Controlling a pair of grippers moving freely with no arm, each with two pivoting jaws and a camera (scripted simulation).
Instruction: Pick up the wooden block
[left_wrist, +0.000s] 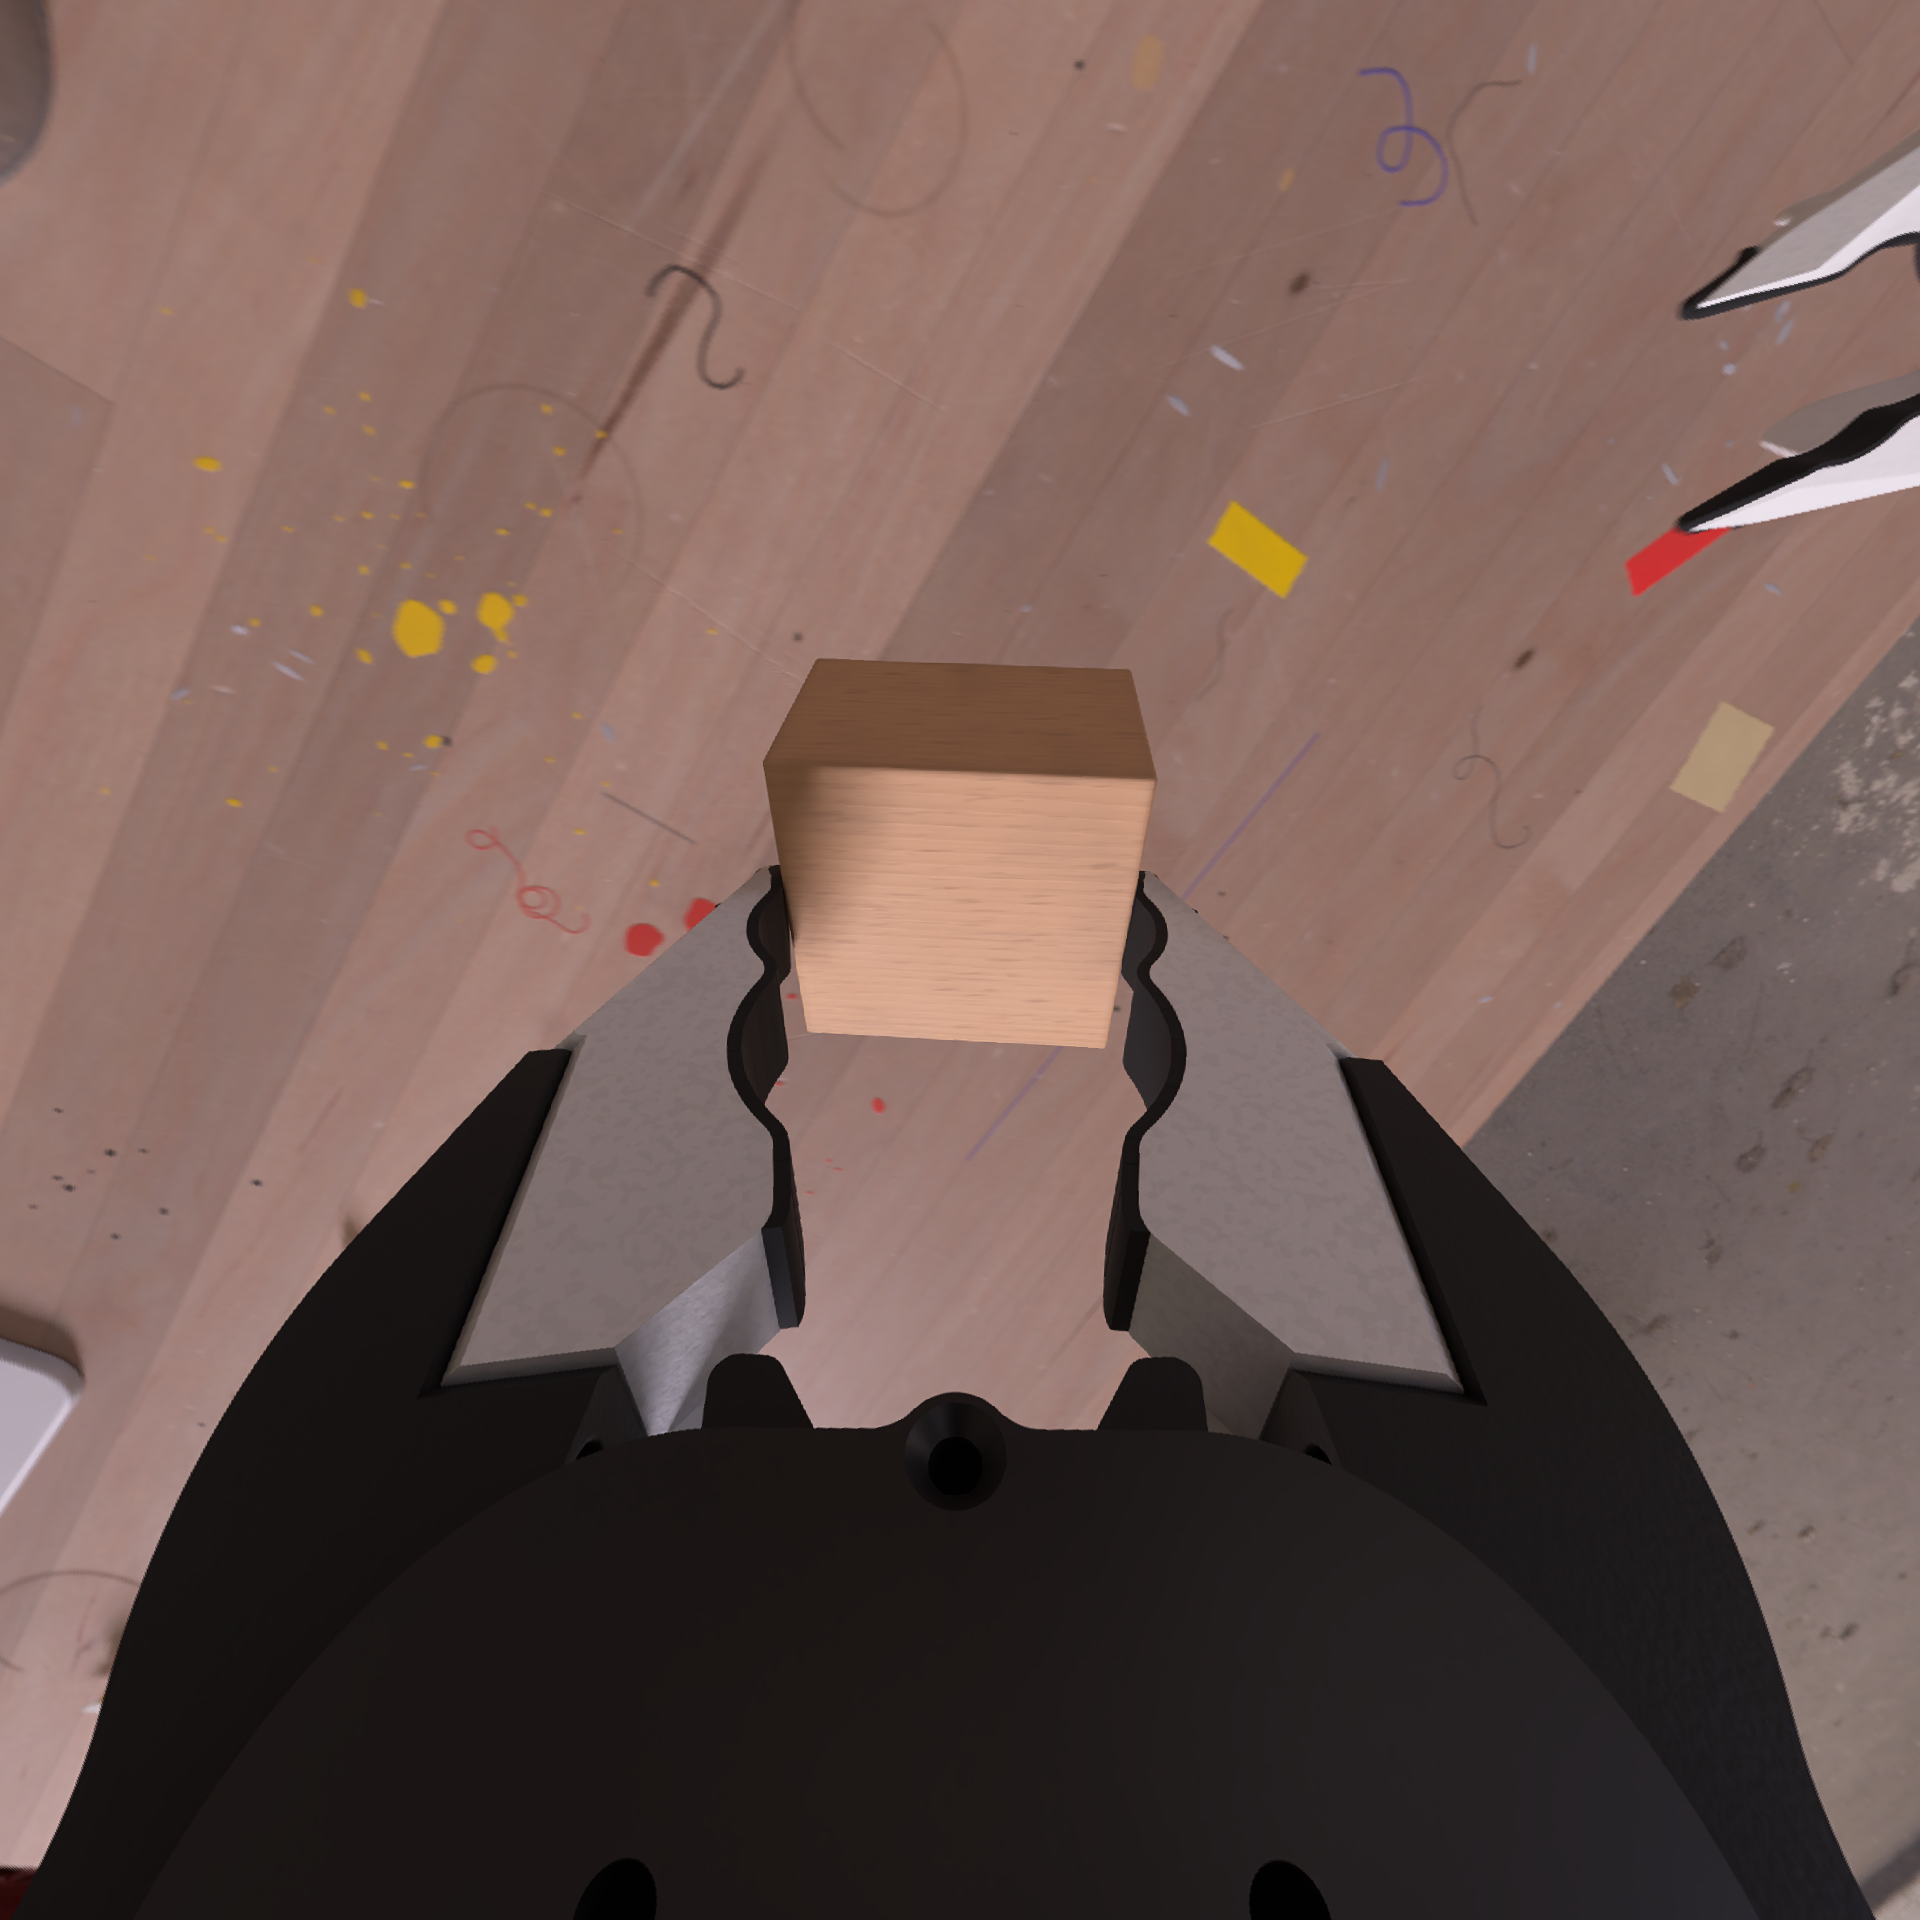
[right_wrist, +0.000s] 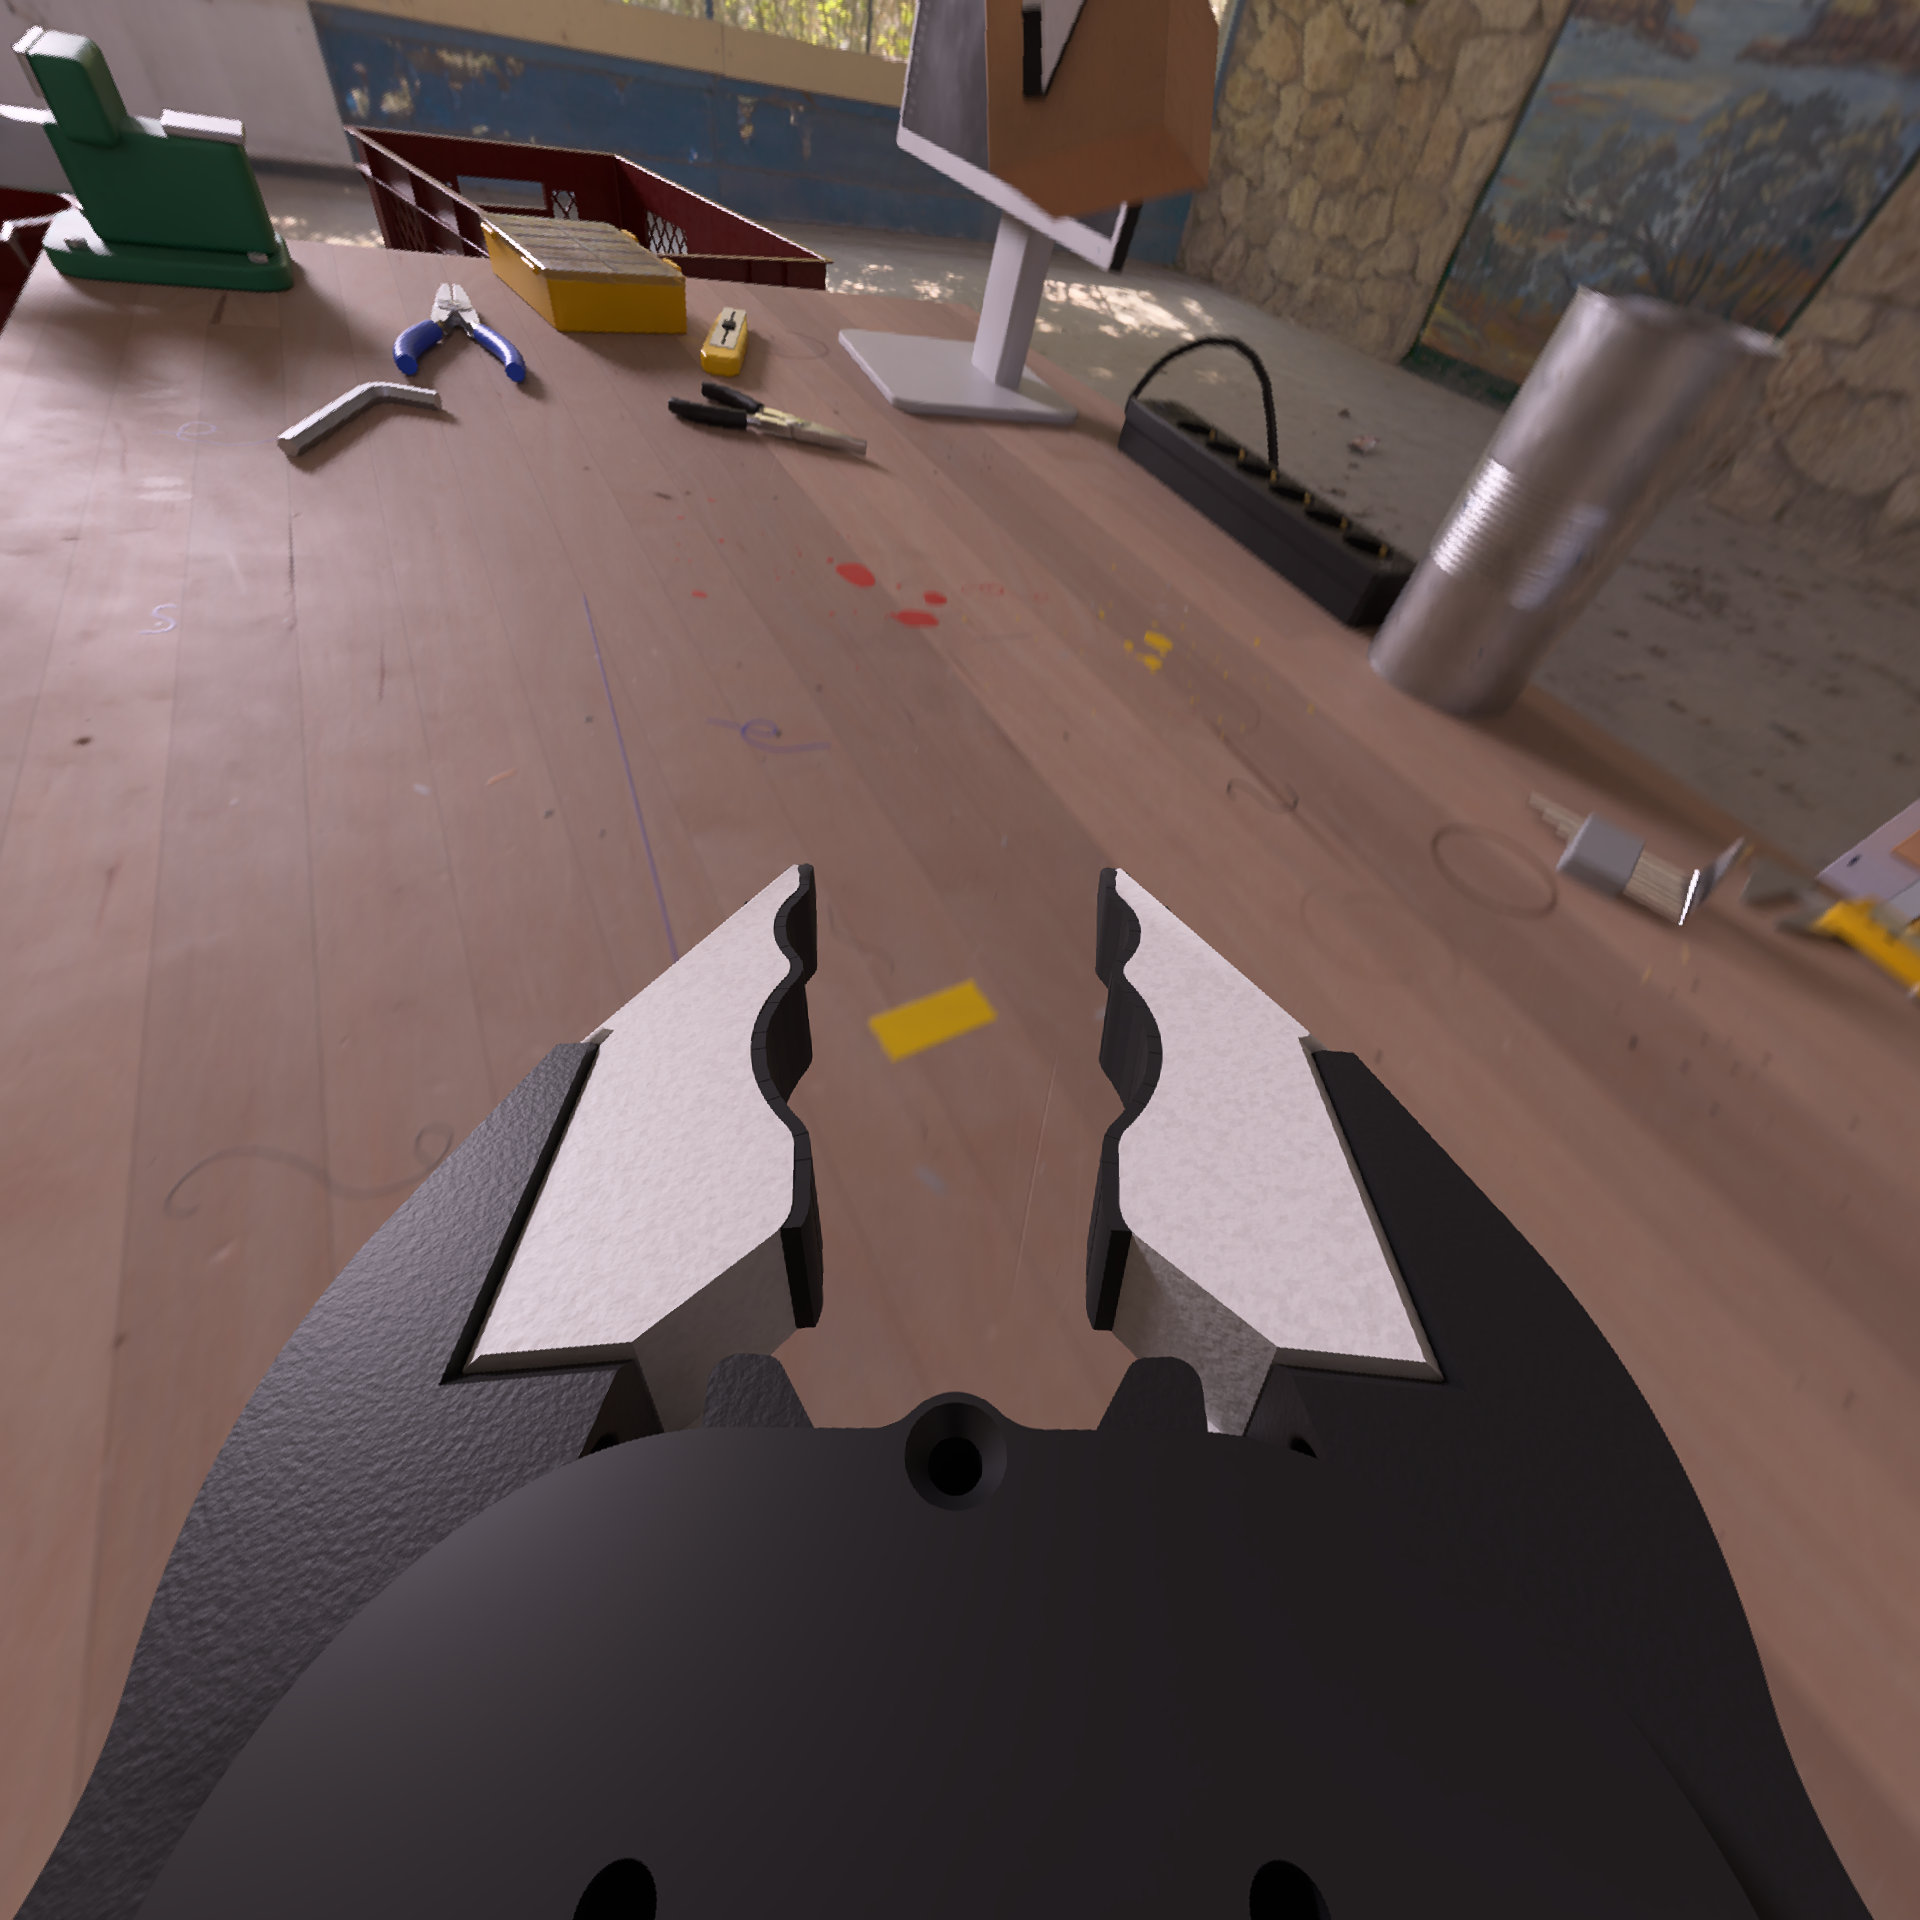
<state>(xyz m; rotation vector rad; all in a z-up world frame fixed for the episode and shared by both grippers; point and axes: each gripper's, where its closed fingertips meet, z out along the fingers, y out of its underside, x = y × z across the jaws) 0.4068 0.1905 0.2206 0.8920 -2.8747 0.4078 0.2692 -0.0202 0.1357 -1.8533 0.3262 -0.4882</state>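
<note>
Left wrist view: the left gripper (left_wrist: 958, 883) is clamped on the wooden block (left_wrist: 956, 894), fingertips pressed to its two side faces near the tips. The block appears lifted clear of the table (left_wrist: 312, 935), so the pick looks largely done.

Right wrist view: the right gripper (right_wrist: 956, 883) hangs above the table with jaws apart and nothing between them, apparently idle. The block shows high up, beside the monitor (right_wrist: 997, 229)
</note>
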